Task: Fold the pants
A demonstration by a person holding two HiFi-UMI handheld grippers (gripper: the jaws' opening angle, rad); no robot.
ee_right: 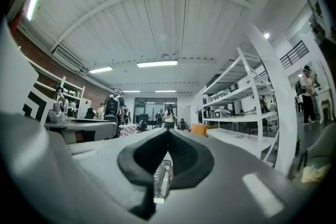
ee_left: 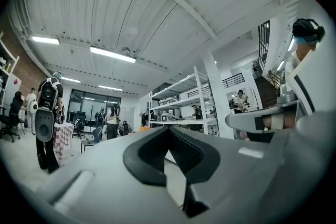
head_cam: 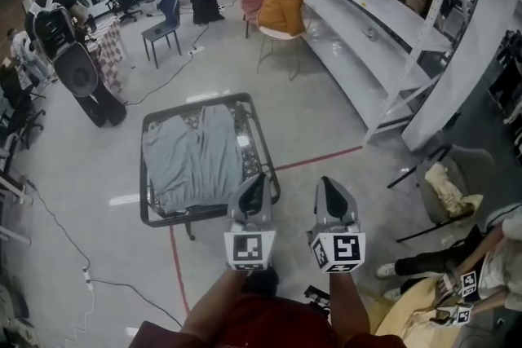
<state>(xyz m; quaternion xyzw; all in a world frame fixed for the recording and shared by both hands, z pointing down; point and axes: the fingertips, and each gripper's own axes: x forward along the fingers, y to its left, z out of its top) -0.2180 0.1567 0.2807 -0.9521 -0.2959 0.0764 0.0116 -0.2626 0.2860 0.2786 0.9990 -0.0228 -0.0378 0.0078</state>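
Head view, looking steeply down: 1 pair of grey pants (head_cam: 193,156) lies spread flat on 1 low black-framed counter (head_cam: 148,175), left of centre on a pale floor. The cloth covers most of the counter top, with 2 long halves side by side and a seam line between them. The fabric looks smooth with a few soft creases, and nothing is folded over.

2 tongs are held out in the lower middle, each carrying 1 cube with square markers. The left tongs (head_cam: 254,185) overlap the counter's near right corner in the picture and are clear of the pants. The right tongs (head_cam: 329,187) are just beside them, over bare floor. 1 red tape line (head_cam: 318,157) runs across the floor, and 1 white shelving unit (head_cam: 367,28) stands at the right.

Left gripper view: the tongs are closed, tips together, with nothing gripped. Beyond them are a white ceiling, shelving and several standing people.

Right gripper view: these tongs are also closed and grip nothing. The same room lies ahead, with ceiling lights and shelves.
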